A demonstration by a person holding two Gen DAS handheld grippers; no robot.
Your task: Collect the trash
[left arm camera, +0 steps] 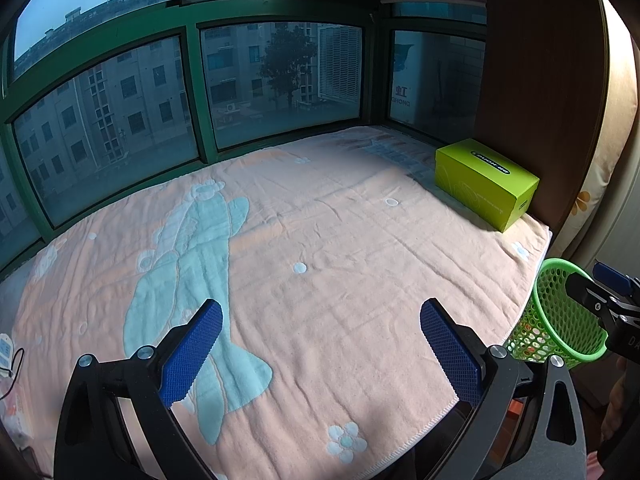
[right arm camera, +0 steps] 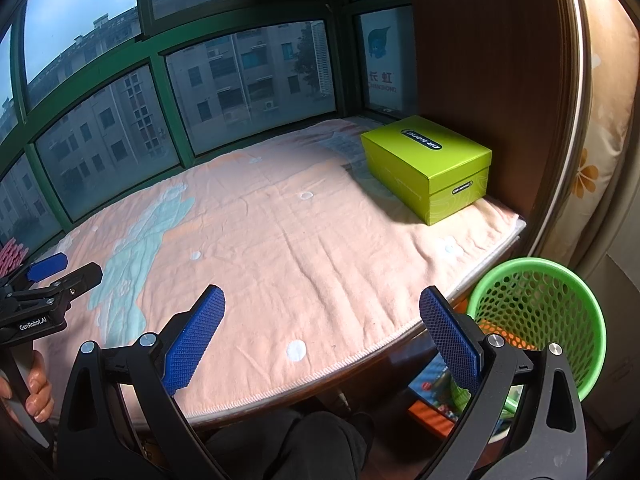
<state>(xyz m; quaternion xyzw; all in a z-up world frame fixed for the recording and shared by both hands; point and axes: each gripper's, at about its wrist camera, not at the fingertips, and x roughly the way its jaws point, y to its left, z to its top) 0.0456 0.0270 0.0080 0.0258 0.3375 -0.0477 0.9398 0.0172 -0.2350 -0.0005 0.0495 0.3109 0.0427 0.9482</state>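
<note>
A green mesh waste basket (right arm camera: 540, 320) stands on the floor beside the table's right edge; it also shows in the left wrist view (left arm camera: 556, 316), with coloured bits seen through its mesh. My left gripper (left arm camera: 320, 320) is open and empty over the pink cloth. My right gripper (right arm camera: 322, 308) is open and empty above the table's front edge, left of the basket. Each gripper shows in the other's view: the right gripper (left arm camera: 600, 292) by the basket, the left gripper (right arm camera: 60, 272) at the far left. No loose trash shows on the cloth.
A pink towel cloth (left arm camera: 340, 248) with a light blue figure covers the table. A lime green shoebox (right arm camera: 428, 168) stands at the back right against a brown wooden panel (right arm camera: 488, 60). Green-framed windows (left arm camera: 192, 92) run behind. My knee (right arm camera: 296, 440) is under the table edge.
</note>
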